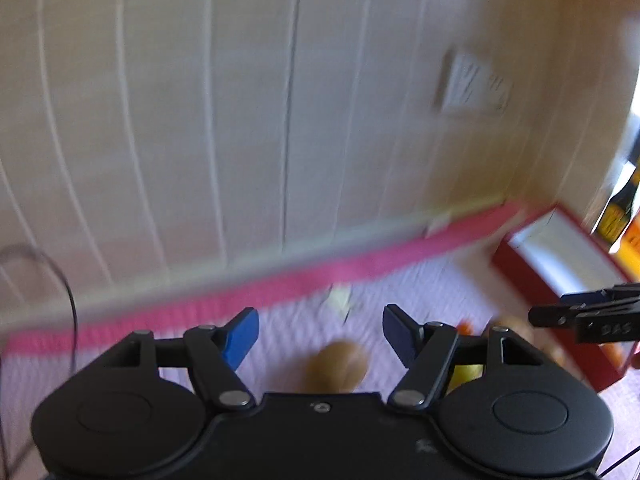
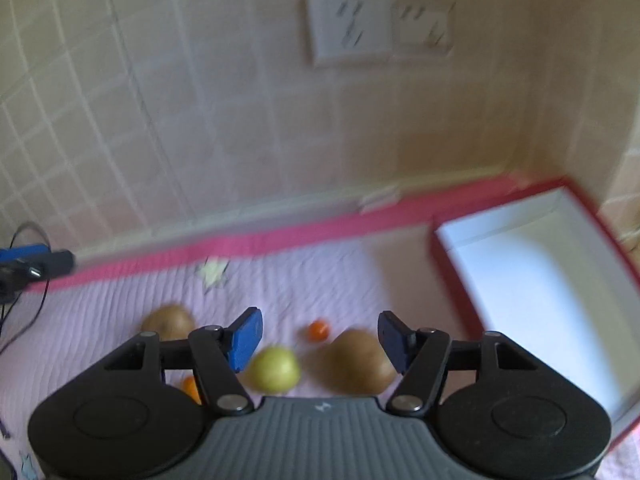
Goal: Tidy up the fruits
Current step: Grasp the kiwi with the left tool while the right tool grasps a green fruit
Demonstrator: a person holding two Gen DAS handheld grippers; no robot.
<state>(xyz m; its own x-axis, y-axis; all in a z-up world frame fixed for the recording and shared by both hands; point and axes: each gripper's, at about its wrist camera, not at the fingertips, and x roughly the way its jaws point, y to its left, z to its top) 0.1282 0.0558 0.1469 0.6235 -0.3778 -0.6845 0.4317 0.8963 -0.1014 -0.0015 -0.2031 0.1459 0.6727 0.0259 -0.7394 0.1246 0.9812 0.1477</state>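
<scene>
Both views are blurred. My left gripper (image 1: 320,336) is open and empty above a brown pear-like fruit (image 1: 338,366) on the lilac quilted mat. My right gripper (image 2: 320,338) is open and empty above a yellow-green fruit (image 2: 274,368) and a brown fruit (image 2: 358,362). A small orange fruit (image 2: 319,330) lies just beyond them, another orange one (image 2: 191,388) sits by the left finger, and a second brown fruit (image 2: 168,322) lies further left. A red box with a white inside (image 2: 532,280) stands open at the right, also in the left wrist view (image 1: 560,256).
The mat has a pink border (image 2: 280,236) along a beige tiled wall with a white socket plate (image 2: 380,28). The right gripper's tip (image 1: 584,314) shows at the right of the left wrist view. A cable (image 1: 60,280) hangs at the left. Yellow packages (image 1: 624,216) stand behind the box.
</scene>
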